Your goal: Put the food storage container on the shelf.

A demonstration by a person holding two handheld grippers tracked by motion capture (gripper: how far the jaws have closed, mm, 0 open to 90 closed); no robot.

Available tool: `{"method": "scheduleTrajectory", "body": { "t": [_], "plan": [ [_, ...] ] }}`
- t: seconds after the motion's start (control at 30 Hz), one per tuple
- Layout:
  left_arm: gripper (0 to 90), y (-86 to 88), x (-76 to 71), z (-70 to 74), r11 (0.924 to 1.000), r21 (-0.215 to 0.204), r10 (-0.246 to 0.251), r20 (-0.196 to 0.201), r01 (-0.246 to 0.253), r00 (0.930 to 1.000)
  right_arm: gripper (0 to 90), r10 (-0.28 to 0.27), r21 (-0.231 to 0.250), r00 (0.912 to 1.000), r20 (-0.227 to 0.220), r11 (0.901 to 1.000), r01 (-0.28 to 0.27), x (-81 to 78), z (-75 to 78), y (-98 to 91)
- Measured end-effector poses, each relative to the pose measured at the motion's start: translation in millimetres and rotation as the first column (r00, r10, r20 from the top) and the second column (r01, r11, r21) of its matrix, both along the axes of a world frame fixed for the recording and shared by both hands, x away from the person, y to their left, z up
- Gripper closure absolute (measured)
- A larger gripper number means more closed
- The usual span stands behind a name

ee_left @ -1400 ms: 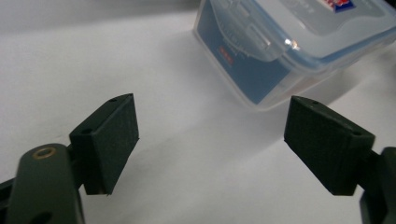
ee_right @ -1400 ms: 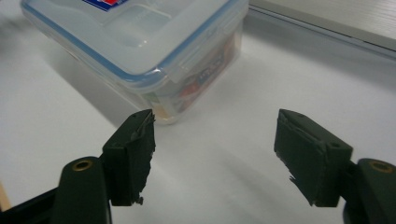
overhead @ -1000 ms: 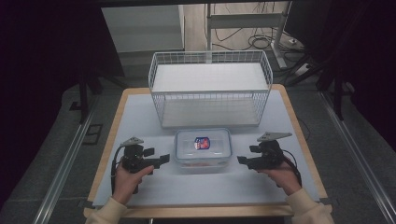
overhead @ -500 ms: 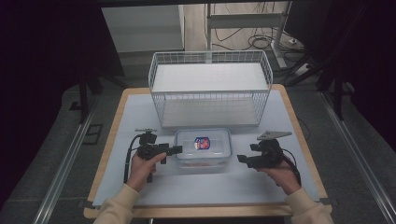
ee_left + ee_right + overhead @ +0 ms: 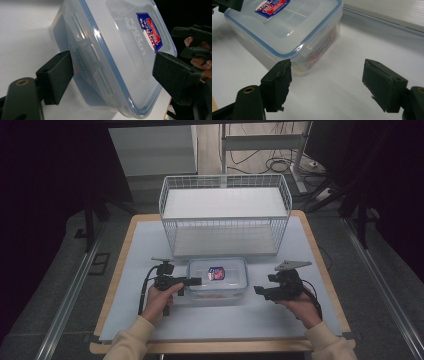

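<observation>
Clear lidded box at the near middle of the table, a hand-held gripper at each end of it.

The clear plastic rectangular box with a blue-edged lid and a red-and-blue label [image 5: 216, 279] sits on the white table top [image 5: 280, 315] just in front of the white wire basket [image 5: 225, 215], whose white floor is bare; something red and orange shows through the box's side wall, too blurred to name. The left gripper [image 5: 192, 281] lies level, pointing right at the box's left end; in the left gripper view its jaws straddle that end, one beside the side wall and one over the lid, and have just been closing, with no pad pressing yet. The right gripper [image 5: 258, 291] points left, held level a little apart from the box's right end, its jaws spread with nothing between them.
</observation>
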State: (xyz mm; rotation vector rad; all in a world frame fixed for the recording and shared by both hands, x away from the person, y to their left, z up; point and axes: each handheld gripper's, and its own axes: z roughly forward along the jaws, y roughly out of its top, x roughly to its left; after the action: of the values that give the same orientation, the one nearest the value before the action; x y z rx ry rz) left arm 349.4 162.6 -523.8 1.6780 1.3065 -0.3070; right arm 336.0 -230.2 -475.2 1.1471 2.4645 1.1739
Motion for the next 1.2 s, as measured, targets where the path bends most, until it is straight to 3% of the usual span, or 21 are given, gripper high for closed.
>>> {"method": "scheduleTrajectory", "body": {
  "t": [0.37,0.6,0.9,1.2],
  "plan": [
    [22.1,1.0,-0.7,-0.3,0.9998,-0.011,0.017,0.006,-0.017,0.9998,23.5,0.000,0.004,1.0000,-0.001,1.0000,0.001,1.2,0.2,0.1],
    [22.9,1.3,-0.7,-0.2,0.9998,-0.012,0.018,0.006,-0.018,0.9998,23.4,0.005,0.032,0.9999,-0.013,0.9995,-0.005,6.0,3.6,5.0],
    [22.9,1.2,-0.9,-0.4,0.9998,-0.010,0.018,0.009,-0.018,0.9998,21.2,0.016,0.084,0.9967,-0.079,0.9964,-0.010,29.0,4.0,21.1],
    [22.9,1.1,-1.1,-0.4,0.9998,-0.009,0.018,0.011,-0.017,0.9998,20.0,0.017,0.112,0.9849,-0.172,0.9937,0.003,48.5,-9.4,34.0]
  ]
}}
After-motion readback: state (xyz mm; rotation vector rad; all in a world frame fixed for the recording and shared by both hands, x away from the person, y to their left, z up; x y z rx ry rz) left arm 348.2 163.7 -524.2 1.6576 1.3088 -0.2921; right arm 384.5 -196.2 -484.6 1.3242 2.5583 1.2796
